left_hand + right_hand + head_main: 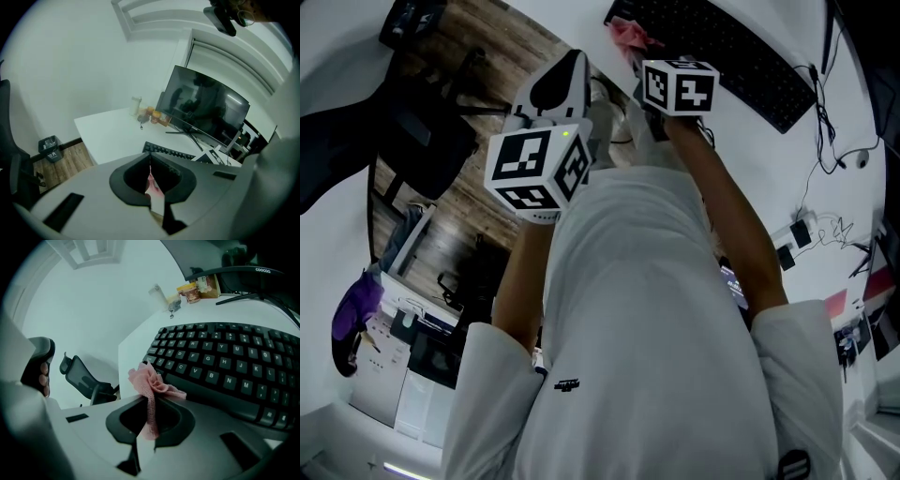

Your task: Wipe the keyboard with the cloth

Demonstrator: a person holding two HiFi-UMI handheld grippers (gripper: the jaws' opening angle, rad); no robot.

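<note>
- The jaws of the right gripper [151, 414] are clamped on a pink cloth [149, 383]. A strip of it is pinched between the pads, and a bunched rosette stands out past the tips.
- The bunch is seen at the near left corner of the black keyboard [225, 364], just ahead of the right gripper. Contact with the keys cannot be told.
- The keyboard is laid on a white desk [136, 341] and stretches ahead and to the right of the right gripper's jaws.
- The jaws of the left gripper [150, 169] are brought together, with only a thin seam between them, and nothing is seen clamped at the tips. A pale pink patch is glimpsed low in the seam; what it is cannot be made out.
- The left gripper is held just left of the right one. The desk's near edge is seen just ahead of its jaws, with the keyboard beyond it, untouched.
- Well ahead of both grippers, a dark curved monitor [206, 110] is stood on the desk behind the keyboard. A few small jars [157, 117] are grouped by its left end.
- From the right gripper, the left gripper is seen at far left, with fingers [43, 376] wrapped round its handle.
- A black office chair [82, 378] is seen left of the right gripper, off the desk.
</note>
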